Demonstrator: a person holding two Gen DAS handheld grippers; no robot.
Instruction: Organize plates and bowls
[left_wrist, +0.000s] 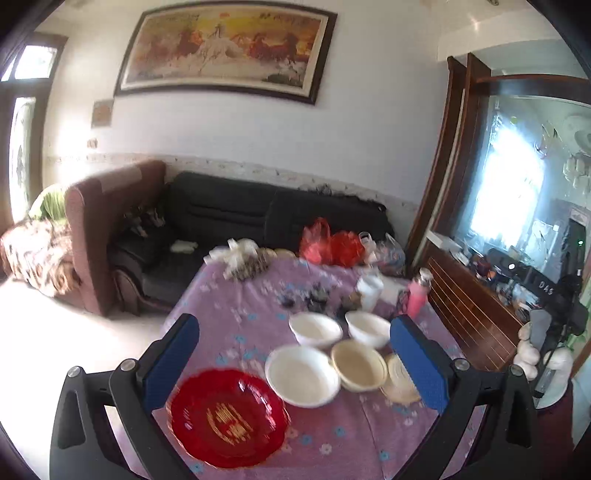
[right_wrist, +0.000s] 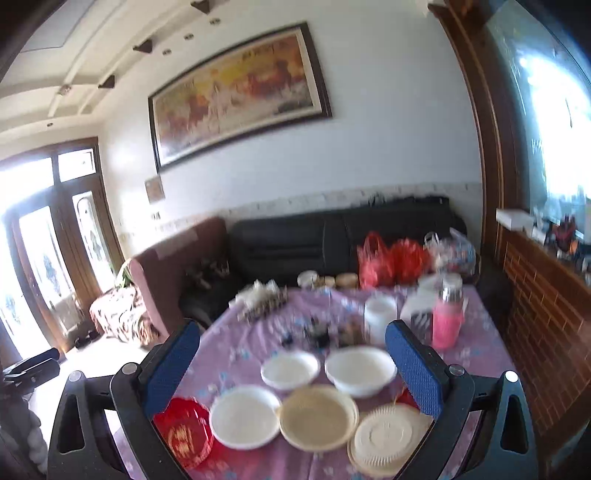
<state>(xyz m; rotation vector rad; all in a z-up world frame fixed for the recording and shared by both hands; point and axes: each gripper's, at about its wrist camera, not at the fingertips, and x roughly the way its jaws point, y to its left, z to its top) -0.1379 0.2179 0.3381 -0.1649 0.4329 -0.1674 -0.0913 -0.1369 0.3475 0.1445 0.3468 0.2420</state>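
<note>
On the purple flowered tablecloth (left_wrist: 236, 317) lie a red plate (left_wrist: 227, 417), three white bowls (left_wrist: 301, 374) (left_wrist: 315, 329) (left_wrist: 367, 328), a beige bowl (left_wrist: 358, 363) and a beige ridged plate (left_wrist: 397, 380). The right wrist view shows the same set: red plate (right_wrist: 183, 434), white bowls (right_wrist: 244, 415) (right_wrist: 290, 369) (right_wrist: 360, 369), beige bowl (right_wrist: 317, 415), ridged plate (right_wrist: 388, 437). My left gripper (left_wrist: 295, 350) is open and empty above the dishes. My right gripper (right_wrist: 293, 358) is open and empty above them too.
A pink bottle (left_wrist: 418, 295), a white jar (left_wrist: 369, 291), dark small items (left_wrist: 314, 297) and red bags (left_wrist: 330, 245) sit at the table's far end. A black sofa (left_wrist: 236, 218) stands behind, a wooden cabinet (left_wrist: 469, 306) to the right.
</note>
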